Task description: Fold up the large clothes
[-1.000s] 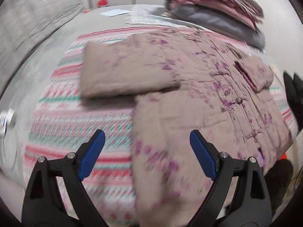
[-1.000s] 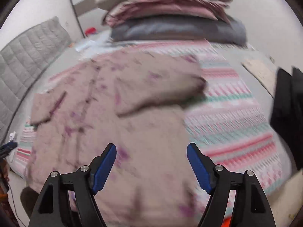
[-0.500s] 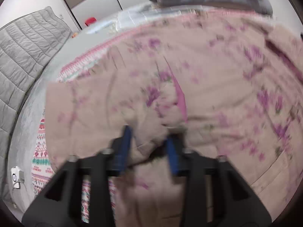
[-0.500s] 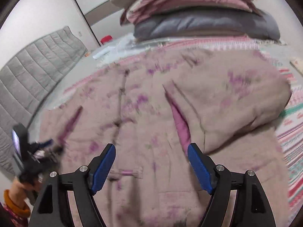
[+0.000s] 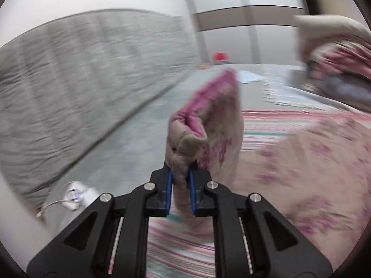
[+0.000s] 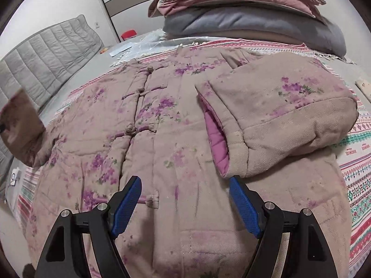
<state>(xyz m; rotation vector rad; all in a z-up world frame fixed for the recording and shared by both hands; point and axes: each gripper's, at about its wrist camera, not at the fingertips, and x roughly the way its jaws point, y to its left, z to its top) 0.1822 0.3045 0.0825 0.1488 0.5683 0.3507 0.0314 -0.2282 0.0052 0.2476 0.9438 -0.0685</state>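
Note:
A beige padded jacket point(image 6: 162, 120) with purple flowers and knot buttons lies face up on a striped bedspread point(image 6: 361, 185). Its right sleeve point(image 6: 278, 115) is folded across the body, its pink lining showing at the cuff. My right gripper point(image 6: 185, 199) is open and empty, just above the jacket's lower front near that cuff. My left gripper point(image 5: 180, 185) is shut on the left sleeve cuff point(image 5: 208, 127) and holds it lifted off the bed; the raised sleeve shows at the left edge of the right wrist view point(image 6: 20, 125).
A stack of folded quilts and pillows point(image 6: 243, 11) sits at the far end of the bed. A grey quilted headboard point(image 6: 46, 53) runs along the left. A white charger with a cable point(image 5: 74, 192) lies near the left bed edge. A red object point(image 6: 128, 33) stands far back.
My left gripper closed on the left sleeve cuff and lifted it up and leftward. My right gripper moved in low over the jacket's front and stayed open.

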